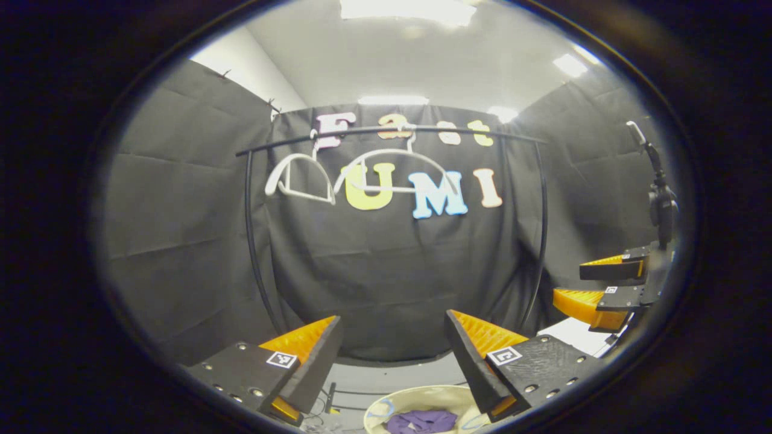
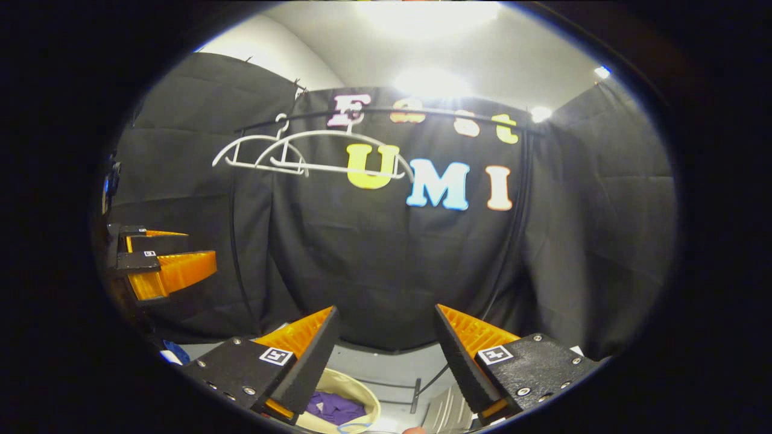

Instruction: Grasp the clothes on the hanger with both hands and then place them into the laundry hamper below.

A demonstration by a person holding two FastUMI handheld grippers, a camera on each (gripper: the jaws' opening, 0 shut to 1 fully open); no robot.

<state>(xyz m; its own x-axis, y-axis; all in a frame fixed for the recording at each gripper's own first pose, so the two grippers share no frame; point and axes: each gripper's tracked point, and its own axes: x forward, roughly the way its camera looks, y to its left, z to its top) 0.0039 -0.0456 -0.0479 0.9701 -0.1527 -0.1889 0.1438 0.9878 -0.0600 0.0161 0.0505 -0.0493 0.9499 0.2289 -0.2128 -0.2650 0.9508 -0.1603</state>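
In the left gripper view, the left gripper is released: its two fingers stand well apart with nothing between them, and it is raised above the laundry hamper. The hamper is a round, light-coloured container at the bottom edge of that view, and a crumpled purple garment lies inside it, below the rim. Behind the hamper stands a black clothes rail, its horizontal bar carried on two curved uprights in front of the black cloth wall. Two white hangers hang from the bar, both bare (no fabric on either one); the second hanger hangs just beside the first, toward the middle of the bar. The right gripper appears at the right edge of the left gripper view, fingers apart and holding nothing. In the right gripper view, the right gripper is likewise released, with an open gap between its fingers, and the hamper sits below and slightly left of that gap, the purple garment visible inside it. The left gripper shows at the left edge of that view, also parted. The two hangers overlap on the rail there.
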